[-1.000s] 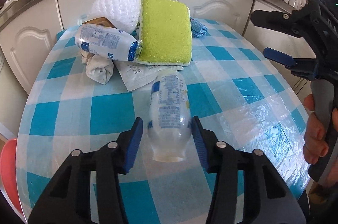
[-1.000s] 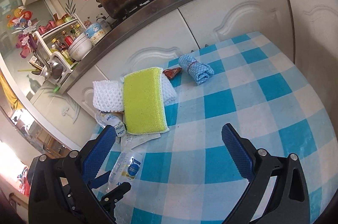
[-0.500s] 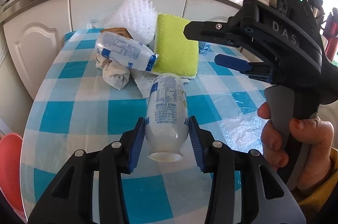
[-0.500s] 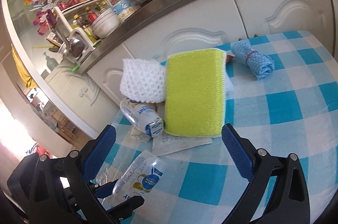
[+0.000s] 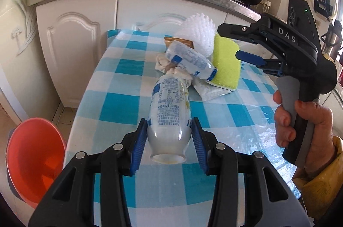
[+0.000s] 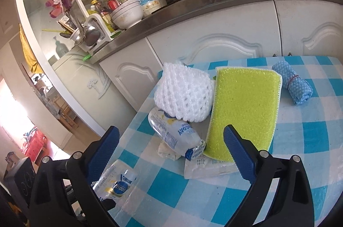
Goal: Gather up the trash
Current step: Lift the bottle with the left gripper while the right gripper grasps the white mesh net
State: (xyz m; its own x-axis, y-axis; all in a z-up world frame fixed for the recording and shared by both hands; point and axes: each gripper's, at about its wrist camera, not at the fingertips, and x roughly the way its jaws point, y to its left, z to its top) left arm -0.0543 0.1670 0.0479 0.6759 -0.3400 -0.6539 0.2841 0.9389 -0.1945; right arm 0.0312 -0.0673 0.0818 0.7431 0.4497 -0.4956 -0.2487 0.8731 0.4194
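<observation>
Left wrist view: left hand-held gripper (image 5: 169, 139) clamped on empty bottle (image 5: 169, 117), lifted over tabletop (image 5: 120, 102). Right hand-held gripper (image 6: 171, 154) open, empty. Risk: smooth bottle slipping from pads, missing red bin (image 5: 34, 158) at near left.

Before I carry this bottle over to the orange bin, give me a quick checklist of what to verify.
1. Left hand-held gripper shut on the bottle: ok, both pads press its sides.
2. Bottle lifted off the table: cannot tell.
3. Orange bin open and in view, lower left beside the table: ok.
4. Right hand-held gripper free: ok, jaws open, nothing between them.
5. Table cleared of trash: not ok, second bottle and wrapper remain.
</observation>
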